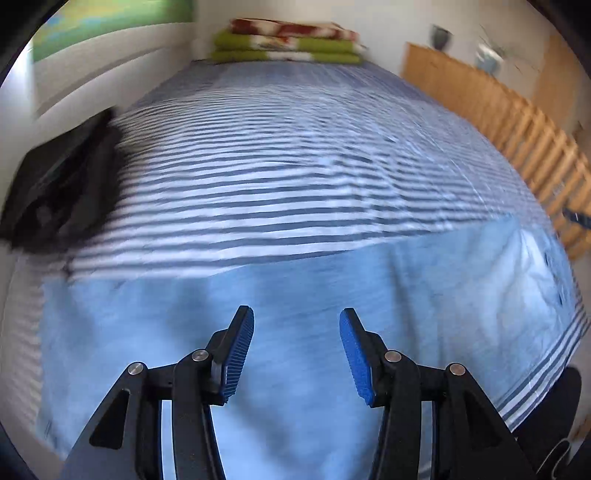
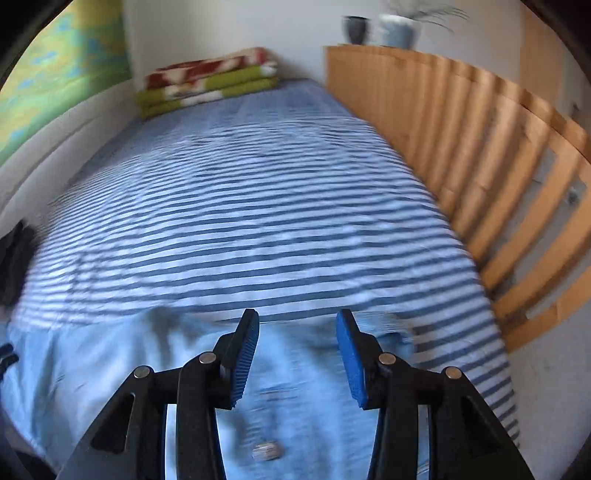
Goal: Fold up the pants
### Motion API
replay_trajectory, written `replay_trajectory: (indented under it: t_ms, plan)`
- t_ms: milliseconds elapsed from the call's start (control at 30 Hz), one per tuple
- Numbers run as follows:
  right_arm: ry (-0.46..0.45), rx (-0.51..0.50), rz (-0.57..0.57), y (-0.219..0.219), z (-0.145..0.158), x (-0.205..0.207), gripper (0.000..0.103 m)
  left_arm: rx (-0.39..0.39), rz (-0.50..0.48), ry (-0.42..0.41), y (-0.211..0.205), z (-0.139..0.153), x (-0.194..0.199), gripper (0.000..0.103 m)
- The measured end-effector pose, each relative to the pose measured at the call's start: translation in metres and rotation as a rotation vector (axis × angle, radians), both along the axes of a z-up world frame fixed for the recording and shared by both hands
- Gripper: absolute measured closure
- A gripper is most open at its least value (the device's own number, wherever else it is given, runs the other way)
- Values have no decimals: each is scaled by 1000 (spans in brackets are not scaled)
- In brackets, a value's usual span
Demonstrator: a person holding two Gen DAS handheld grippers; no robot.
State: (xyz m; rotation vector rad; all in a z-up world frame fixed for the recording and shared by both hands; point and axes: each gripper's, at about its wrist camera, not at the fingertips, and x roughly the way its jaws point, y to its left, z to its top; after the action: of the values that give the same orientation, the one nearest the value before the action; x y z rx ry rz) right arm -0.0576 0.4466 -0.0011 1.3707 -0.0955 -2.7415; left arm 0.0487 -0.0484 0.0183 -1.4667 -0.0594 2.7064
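Light blue pants lie spread flat across the near end of a bed with a blue-and-white striped sheet. My left gripper hovers over the middle of the cloth, open, with nothing between its blue pads. In the right wrist view the pants fill the lower part, with a metal button near the bottom. My right gripper is open above the pants' far edge, where cloth meets striped sheet. Both views are blurred by motion.
Folded green, red and white blankets are stacked at the bed's far end. A wooden slatted rail runs along the right side, a white wall along the left. A dark object lies at the bed's left edge. Vases stand beyond the rail.
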Motion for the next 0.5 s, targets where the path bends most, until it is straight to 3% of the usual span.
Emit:
replay_trajectory:
  t_ms: [133, 300, 500]
  plan:
    - [-47, -74, 177, -73, -7, 5, 63, -5, 204, -12, -96, -1, 51, 50]
    - [-116, -72, 390, -178, -24, 25, 63, -98, 446, -49, -197, -20, 117, 50]
    - [-106, -60, 675, -329, -5, 45, 63, 28, 592, -45, -282, -41, 168, 50]
